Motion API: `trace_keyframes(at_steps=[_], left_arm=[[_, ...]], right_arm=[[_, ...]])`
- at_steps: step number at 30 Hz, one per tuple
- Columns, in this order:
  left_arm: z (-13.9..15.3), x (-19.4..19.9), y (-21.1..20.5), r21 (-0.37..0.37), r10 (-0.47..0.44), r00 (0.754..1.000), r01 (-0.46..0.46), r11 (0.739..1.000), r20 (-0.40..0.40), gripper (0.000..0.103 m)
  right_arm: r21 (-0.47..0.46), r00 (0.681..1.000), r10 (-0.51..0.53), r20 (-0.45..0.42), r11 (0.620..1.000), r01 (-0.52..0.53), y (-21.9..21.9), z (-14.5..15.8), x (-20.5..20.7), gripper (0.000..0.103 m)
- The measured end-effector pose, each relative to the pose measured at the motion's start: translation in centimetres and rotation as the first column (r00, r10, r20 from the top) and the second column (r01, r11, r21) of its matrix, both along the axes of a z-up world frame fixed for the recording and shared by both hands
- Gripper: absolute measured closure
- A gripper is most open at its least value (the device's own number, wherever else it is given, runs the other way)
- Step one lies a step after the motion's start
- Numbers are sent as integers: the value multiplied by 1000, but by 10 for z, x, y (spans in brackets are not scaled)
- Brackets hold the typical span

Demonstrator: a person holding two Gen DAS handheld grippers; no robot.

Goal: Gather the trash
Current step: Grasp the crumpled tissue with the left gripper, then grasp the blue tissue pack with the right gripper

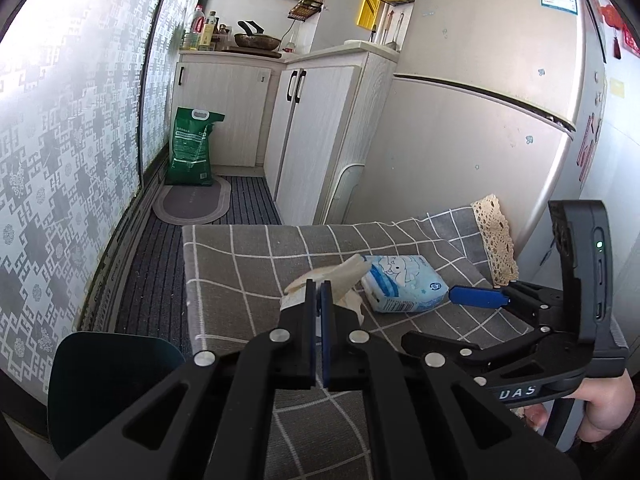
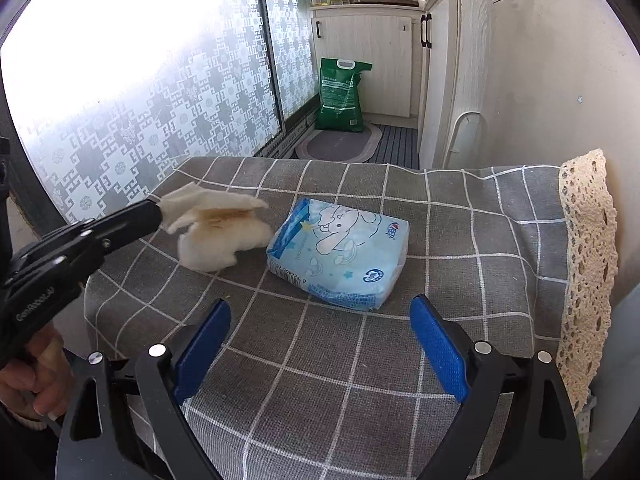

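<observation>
Tissue is the thing in hand: a crumpled, cream-white used paper tissue (image 2: 218, 232) with a brownish stain, lying just left of the pale blue plastic pack of tissues (image 2: 340, 254) printed with a cartoon elephant. The left tongs (image 1: 319, 286) are closed on the tissue's upper flap, at the end farthest from the pack; the lower bulk appears to rest on the surface (image 2: 320, 360), which is draped in a grey cloth with a white grid. The tissue's long axis runs roughly toward the pack, its near end almost touching the pack's corner.

The right tongs (image 2: 320, 344) stand wide open and empty, on the viewer's side of the pack and well apart from the tissue, so the left hand is clearly the one placed for the lift.

A dark teal plastic bin (image 1: 112, 380) shows its rim low on the far-left side from the pack, beyond the surface's edge. I judge the coming move to be a lift away from the pack and across that edge; nothing stands between, though the trailing bulk could brush the pack.
</observation>
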State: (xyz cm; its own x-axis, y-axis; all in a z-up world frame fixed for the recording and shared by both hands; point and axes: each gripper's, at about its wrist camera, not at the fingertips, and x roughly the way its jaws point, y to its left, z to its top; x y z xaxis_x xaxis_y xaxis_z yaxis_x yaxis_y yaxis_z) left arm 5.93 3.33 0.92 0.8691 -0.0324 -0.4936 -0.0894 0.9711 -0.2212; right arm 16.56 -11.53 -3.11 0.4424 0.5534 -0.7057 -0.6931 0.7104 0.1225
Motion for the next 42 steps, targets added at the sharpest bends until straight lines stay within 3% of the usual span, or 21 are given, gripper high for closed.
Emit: trace_keyframes(at_steps=[12,20,26,29,32,35,37,42], left_arm=[[10,-31,43,-41,54,997,-52,998,54,101],[12,-46,60,-48,63,996,-60,997,70,101],[6,-46,63,-80,13,1000,-11,997,27,100],[1,-41,53,-47,-24,1000,23,999,-13,95],[-4,-37,44,-42,-63,997,61,997,-48,76],[-4,-35,35,-29,-85,995,83,996,-47,71],[-4,-32,29,-30,-101,994,100,995,-48,61],[-11,-17,7,64,-104,990,111,992,-99,57]], right_arm=[[-34,997,-81,0,996,81,26,-1,13,12],[-68,997,-72,0,995,72,40,-2,16,37],[-56,998,-56,13,997,57,48,8,11,42],[-57,999,-49,20,997,50,50,11,9,47],[-58,999,-45,10,997,45,52,10,10,53],[-54,999,-50,3,997,50,47,10,11,55],[-51,999,-50,-3,997,50,46,9,11,55],[-42,998,-53,-24,998,52,39,5,13,55]])
